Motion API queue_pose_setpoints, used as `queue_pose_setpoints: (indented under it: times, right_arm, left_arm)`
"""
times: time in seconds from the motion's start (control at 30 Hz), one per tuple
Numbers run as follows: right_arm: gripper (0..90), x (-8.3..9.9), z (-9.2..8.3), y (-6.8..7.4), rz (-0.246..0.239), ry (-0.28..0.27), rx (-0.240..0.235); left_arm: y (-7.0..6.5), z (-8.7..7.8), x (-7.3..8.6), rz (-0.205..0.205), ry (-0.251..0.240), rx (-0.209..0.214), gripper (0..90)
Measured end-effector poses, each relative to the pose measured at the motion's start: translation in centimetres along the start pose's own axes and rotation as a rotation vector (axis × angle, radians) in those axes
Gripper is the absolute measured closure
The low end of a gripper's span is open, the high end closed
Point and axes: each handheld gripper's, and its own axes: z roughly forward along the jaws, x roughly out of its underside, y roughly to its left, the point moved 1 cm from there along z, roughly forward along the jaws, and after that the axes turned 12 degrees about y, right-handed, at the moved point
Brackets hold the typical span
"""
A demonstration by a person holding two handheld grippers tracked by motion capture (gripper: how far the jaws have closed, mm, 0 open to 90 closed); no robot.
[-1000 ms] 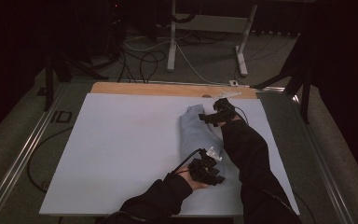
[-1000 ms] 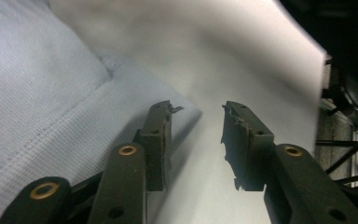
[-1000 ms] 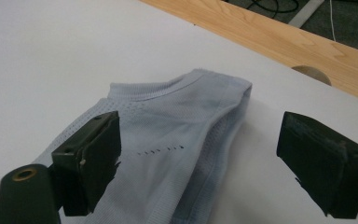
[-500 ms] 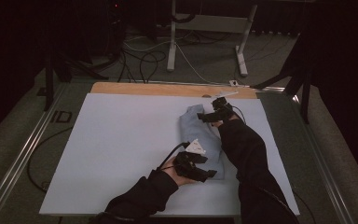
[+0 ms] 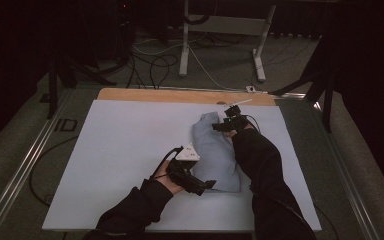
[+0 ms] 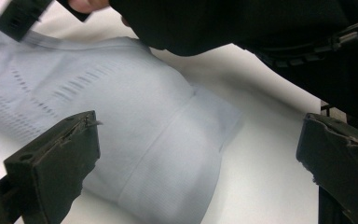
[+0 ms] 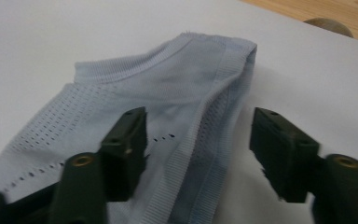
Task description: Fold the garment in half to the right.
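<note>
Two grippers sit at my folded pale-blue garment (image 5: 215, 155) on the white table (image 5: 120, 150), seen from above: left gripper (image 5: 207, 185) at its near edge, right gripper (image 5: 220, 126) at its far end. My left gripper view shows jaws wide over the hem. My right gripper view shows jaws open, straddling the ribbed edge.

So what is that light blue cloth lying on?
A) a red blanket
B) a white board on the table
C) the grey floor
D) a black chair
B: in the high view the light blue cloth lies flat on the white board covering the table, with the left gripper at its near end and the right gripper at its far end, both with jaws open.
</note>
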Motion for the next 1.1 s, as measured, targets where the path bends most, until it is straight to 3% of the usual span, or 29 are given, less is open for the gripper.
queue_pose_setpoints:
  times: [0.23,0.33,0.47,0.6,0.67,0.83,1.1]
  right_arm:
    - [48.2,0.3,0.8,0.1,0.001,0.031,-0.011]
    - [55.7,0.3,1.0,0.1,0.009,0.055,-0.019]
    - [63.9,0.4,1.2,0.2,-0.005,0.061,-0.028]
    - [78.3,0.4,1.2,0.3,0.003,0.062,-0.026]
    - [86.2,0.3,1.2,0.4,-0.005,0.066,-0.004]
    - [87.9,-0.3,0.7,1.1,-0.03,0.026,0.043]
    - [88.0,-1.4,-0.8,1.7,-0.042,-0.077,0.039]
  left_arm:
    - [0.8,-2.3,2.0,0.015,-0.061,-0.037,0.0]
    - [1.2,-3.1,3.1,0.014,-0.047,-0.049,0.0]
    - [1.7,-4.1,4.7,-0.017,-0.039,-0.05,0.1]
    - [2.1,-4.9,6.1,-0.044,-0.049,-0.064,0.1]
    - [2.2,-5.4,6.7,-0.048,-0.05,-0.08,0.1]
    - [2.6,-6.3,7.8,-0.072,-0.084,-0.097,0.0]
    - [3.0,-6.7,9.1,-0.096,-0.133,-0.114,0.0]
